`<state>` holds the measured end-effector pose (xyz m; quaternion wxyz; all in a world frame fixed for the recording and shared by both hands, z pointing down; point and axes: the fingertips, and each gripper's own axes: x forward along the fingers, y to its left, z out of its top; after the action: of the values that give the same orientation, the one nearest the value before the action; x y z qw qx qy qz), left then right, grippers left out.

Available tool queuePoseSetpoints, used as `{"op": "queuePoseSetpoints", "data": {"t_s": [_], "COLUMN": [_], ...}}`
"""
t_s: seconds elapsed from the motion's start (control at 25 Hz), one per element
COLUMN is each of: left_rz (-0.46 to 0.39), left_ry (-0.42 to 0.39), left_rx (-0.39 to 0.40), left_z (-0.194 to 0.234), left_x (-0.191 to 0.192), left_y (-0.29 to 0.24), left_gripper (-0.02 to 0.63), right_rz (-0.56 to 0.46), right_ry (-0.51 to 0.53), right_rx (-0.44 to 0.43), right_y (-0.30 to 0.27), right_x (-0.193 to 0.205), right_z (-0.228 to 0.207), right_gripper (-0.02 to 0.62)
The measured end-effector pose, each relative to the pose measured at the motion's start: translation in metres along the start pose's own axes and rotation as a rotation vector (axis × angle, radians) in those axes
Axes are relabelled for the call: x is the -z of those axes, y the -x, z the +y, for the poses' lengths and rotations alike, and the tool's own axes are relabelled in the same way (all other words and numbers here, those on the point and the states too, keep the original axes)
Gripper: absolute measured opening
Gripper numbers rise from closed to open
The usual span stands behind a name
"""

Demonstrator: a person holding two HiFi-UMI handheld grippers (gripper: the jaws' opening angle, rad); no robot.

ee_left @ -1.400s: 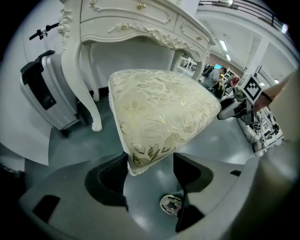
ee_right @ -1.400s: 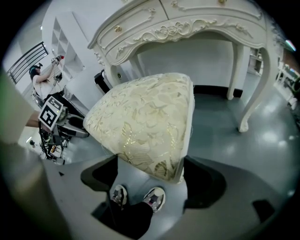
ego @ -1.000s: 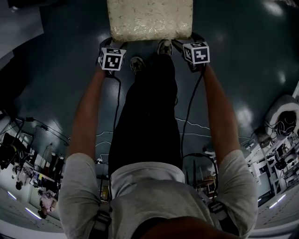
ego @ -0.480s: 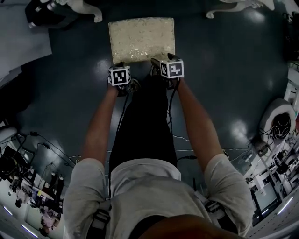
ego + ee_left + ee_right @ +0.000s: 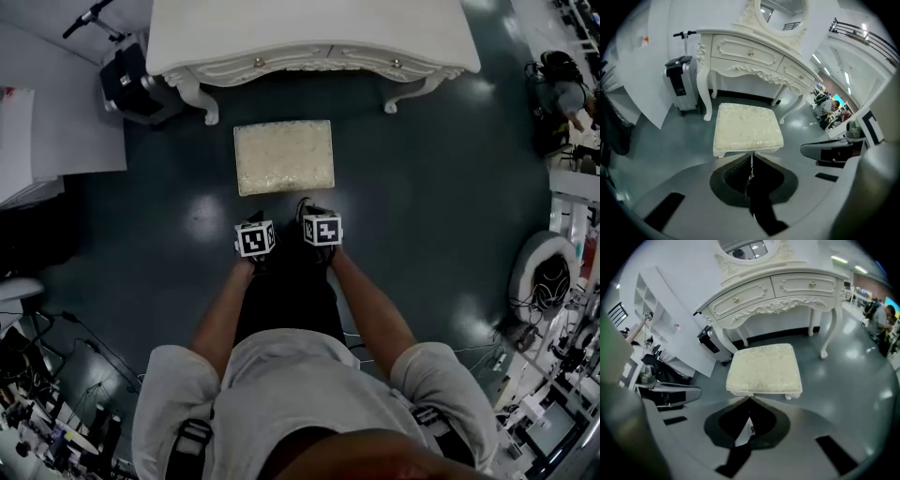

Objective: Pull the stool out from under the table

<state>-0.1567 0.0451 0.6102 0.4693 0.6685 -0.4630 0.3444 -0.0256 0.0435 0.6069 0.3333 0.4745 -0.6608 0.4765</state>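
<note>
The stool [image 5: 283,157], a low white frame with a cream brocade cushion, stands on the dark floor just in front of the white carved table [image 5: 309,33], outside its legs. Both gripper views look down on the stool [image 5: 747,129] [image 5: 764,369] with the table [image 5: 750,51] [image 5: 773,294] behind it. My left gripper [image 5: 253,219] and right gripper [image 5: 306,206] hang side by side, short of the stool's near edge and touching nothing. The left gripper [image 5: 751,161] is shut and empty. The right gripper [image 5: 750,401] has just been closing and is shut, with nothing between its jaws.
A black wheeled case [image 5: 127,80] stands by the table's left leg, next to white panels [image 5: 56,122]. A round padded bed [image 5: 548,272] and cluttered desks line the right side. Cables lie on the floor behind me. A person [image 5: 567,94] sits far right.
Both grippers have let go of the stool's near edge, risen and drawn back toward me, closer together. Their jaws have shut. The view has lifted, so the table now shows.
</note>
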Motion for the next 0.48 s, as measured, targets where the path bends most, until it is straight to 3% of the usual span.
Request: {"op": "queuePoseSetpoints", "data": {"t_s": [0.16,0.28,0.48], "left_rz": [0.067,0.057,0.059], "left_ry": [-0.063,-0.1,-0.046], "left_rx": [-0.023,0.0,0.063], "left_z": [-0.006,-0.029,-0.075], "left_x": [0.021,0.018,0.009], "left_y": [0.034,0.055,0.08], "left_gripper": [0.02,0.02,0.02], "right_rz": [0.026,-0.008,-0.115], "right_ry": [0.002,-0.037,-0.039], "right_rx": [0.003,-0.026,-0.005], "right_y": [0.043,0.076,0.12], "right_x": [0.025,0.019,-0.008], "right_z": [0.033,0.047,0.045], "right_gripper": [0.012,0.012,0.012]}}
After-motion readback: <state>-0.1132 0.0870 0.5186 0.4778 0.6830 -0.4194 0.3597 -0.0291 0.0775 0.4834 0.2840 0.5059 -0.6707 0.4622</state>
